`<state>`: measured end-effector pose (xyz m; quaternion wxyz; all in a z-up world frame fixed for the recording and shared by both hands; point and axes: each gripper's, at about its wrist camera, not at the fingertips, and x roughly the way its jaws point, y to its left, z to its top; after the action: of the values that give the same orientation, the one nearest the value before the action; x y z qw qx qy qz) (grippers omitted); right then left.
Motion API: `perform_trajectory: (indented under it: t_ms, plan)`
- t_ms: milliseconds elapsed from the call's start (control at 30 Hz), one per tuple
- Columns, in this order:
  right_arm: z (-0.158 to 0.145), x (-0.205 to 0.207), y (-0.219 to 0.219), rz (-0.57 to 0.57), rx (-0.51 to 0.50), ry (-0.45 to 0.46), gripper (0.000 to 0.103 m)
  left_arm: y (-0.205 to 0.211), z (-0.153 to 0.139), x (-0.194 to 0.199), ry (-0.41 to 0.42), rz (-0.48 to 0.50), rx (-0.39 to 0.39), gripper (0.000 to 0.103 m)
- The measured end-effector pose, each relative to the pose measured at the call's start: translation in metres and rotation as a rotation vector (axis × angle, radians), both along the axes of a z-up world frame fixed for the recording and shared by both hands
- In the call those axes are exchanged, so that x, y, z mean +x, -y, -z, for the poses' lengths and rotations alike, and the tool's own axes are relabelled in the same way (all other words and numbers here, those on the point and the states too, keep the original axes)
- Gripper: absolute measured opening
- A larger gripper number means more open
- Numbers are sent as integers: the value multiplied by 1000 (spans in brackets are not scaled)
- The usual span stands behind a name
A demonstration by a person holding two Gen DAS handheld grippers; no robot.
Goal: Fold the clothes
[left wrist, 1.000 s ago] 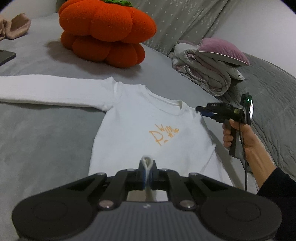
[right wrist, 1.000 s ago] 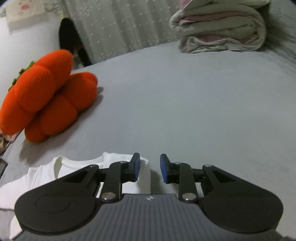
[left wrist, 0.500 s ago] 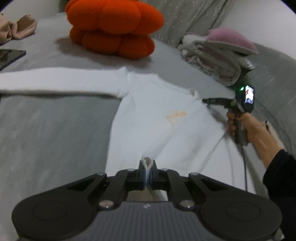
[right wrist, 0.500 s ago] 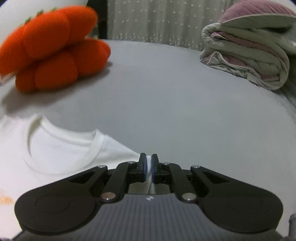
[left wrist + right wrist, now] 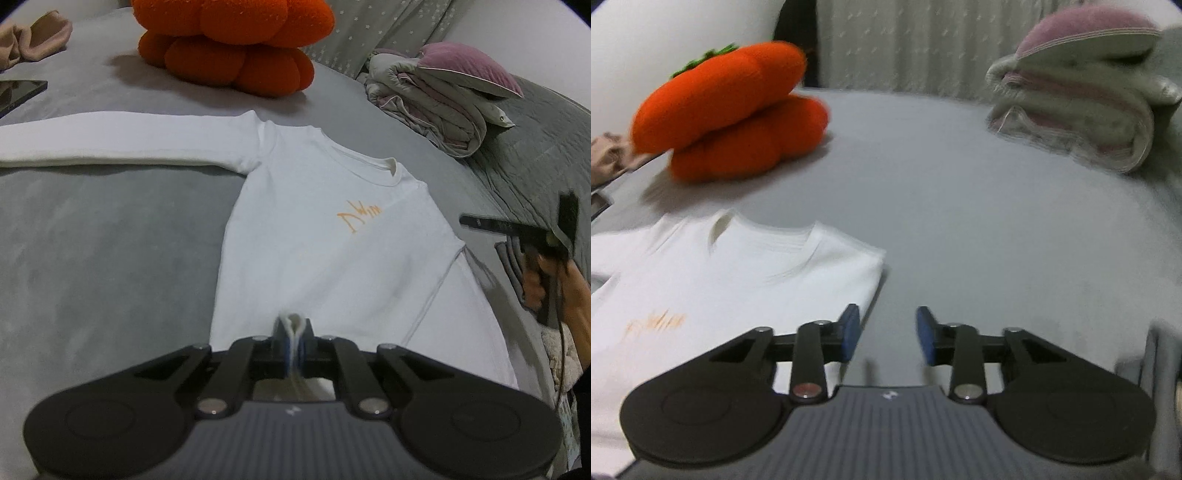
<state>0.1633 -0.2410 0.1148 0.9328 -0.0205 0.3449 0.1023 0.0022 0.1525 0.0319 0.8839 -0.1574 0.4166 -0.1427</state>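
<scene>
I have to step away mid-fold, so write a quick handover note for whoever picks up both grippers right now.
Left gripper: shut on a pinch of the white sweatshirt at its near edge.
Right gripper: open, empty, hovering by the folded right edge of the shirt.
The shirt lies face up on the grey bed. Its right side is folded in over the body; one sleeve lies stretched out flat to the left.
Left to do: fold that sleeve and side in, then fold the body up.
</scene>
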Motion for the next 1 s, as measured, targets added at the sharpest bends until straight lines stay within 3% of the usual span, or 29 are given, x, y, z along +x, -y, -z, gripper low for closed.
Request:
perform_trajectory:
  t_ms: [167, 267, 400, 467, 500, 633, 733, 833, 900, 1000]
  plan:
    - [23, -16, 6, -7, 123, -67, 32, 2, 0, 0, 5, -4, 2, 4]
    - [24, -24, 2, -15, 164, -48, 32, 2, 1, 1, 7, -7, -3, 4]
    - [21, -29, -4, -48, 127, -31, 32, 2, 2, 4, 3, -5, -8, 4]
    - [27, -28, -6, -48, 103, -32, 26, 2, 2, 4, 1, -5, -9, 4]
    - [28, -29, -6, -37, 101, -29, 15, 2, 2, 4, 2, -5, -14, 4]
    - [20, -34, -2, 38, 139, 4, 11, -4, -4, -1, 11, -2, -101, 4]
    - [21, -34, 13, 117, 262, -33, 11, -10, 2, 0, -23, -25, -120, 5]
    - [41, -27, 40, 216, 442, -118, 10, -16, 9, 0, -57, -48, -139, 5]
    - [42, -26, 36, 197, 407, -105, 10, -20, 13, 1, -80, -63, -152, 5]
    - [39, -28, 24, 159, 315, -68, 10, -11, 9, -2, -51, -42, -91, 5]
